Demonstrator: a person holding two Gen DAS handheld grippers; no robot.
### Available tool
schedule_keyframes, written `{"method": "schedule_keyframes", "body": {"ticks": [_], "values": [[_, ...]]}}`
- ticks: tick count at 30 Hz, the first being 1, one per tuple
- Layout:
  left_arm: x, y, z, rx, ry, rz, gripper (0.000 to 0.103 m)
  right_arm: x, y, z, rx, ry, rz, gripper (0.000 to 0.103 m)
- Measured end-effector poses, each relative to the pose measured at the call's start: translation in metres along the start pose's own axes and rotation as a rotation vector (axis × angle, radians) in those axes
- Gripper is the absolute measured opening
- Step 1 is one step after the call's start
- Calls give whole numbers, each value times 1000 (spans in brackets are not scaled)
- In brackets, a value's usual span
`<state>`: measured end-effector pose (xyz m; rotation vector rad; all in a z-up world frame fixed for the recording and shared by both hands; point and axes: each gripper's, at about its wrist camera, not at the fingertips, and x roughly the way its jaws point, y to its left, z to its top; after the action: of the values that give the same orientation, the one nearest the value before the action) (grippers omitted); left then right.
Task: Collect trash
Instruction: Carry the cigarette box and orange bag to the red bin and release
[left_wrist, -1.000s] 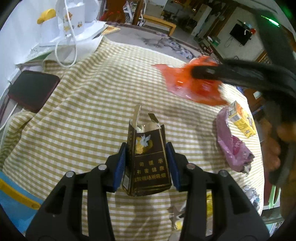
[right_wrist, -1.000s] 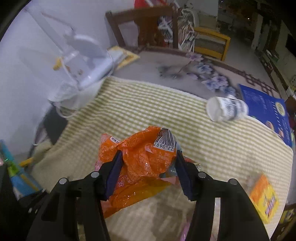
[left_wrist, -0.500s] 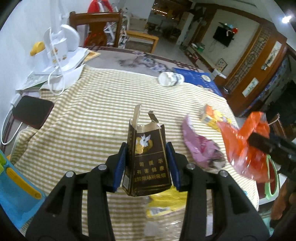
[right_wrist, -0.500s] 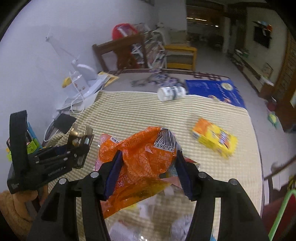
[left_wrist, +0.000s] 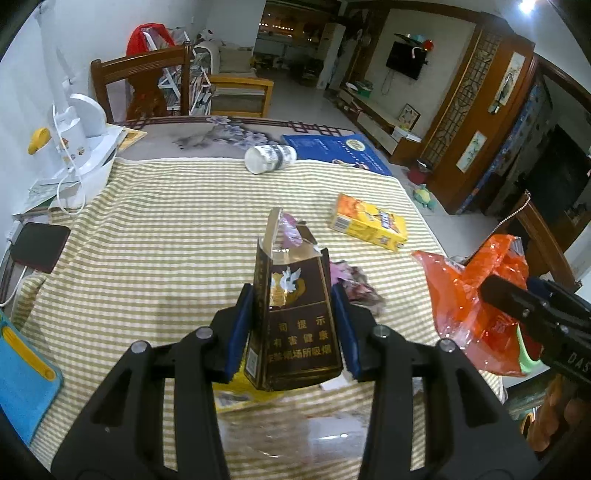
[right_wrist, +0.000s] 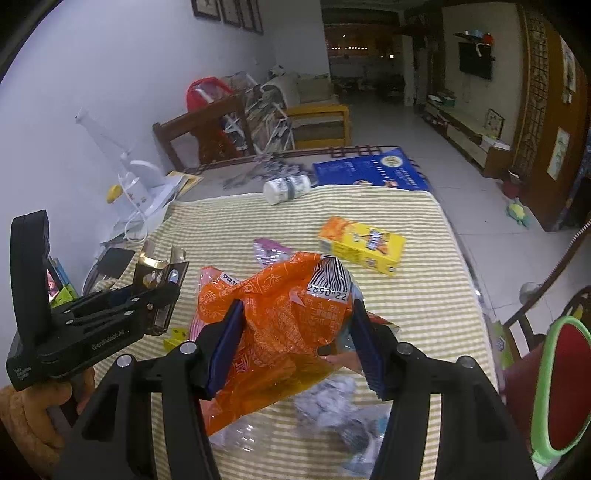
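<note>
While your left gripper (left_wrist: 291, 325) jaws clamp the torn cigarette pack (left_wrist: 293, 314) and right gripper (right_wrist: 295, 339) jaws pinch the orange wrapper (right_wrist: 273, 332) above the table's (left_wrist: 147, 240) near edge, the slick foil may slip; yellow box (left_wrist: 369, 221) remains far right.

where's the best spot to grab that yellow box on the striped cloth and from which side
Probably across the two long side faces of the yellow box, coming down from above. It lies flat on the striped cloth with its broad printed face up, so the narrower width looks likelier to fit between the pads than its length. Nothing touches it, so both long sides look free.
</note>
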<state>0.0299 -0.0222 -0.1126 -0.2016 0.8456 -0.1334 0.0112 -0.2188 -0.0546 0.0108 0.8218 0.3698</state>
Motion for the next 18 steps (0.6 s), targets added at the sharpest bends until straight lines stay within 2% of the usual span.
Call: {"method": "schedule_keyframes", "body": {"ticks": [9, 18], "values": [[6, -57, -8, 31, 9, -4, 41, -30, -63, -14, 53, -17, -35, 56], [23, -141, -9, 96, 7, -61, 41, -65, -155, -29, 132, -49, -110, 56]]}}
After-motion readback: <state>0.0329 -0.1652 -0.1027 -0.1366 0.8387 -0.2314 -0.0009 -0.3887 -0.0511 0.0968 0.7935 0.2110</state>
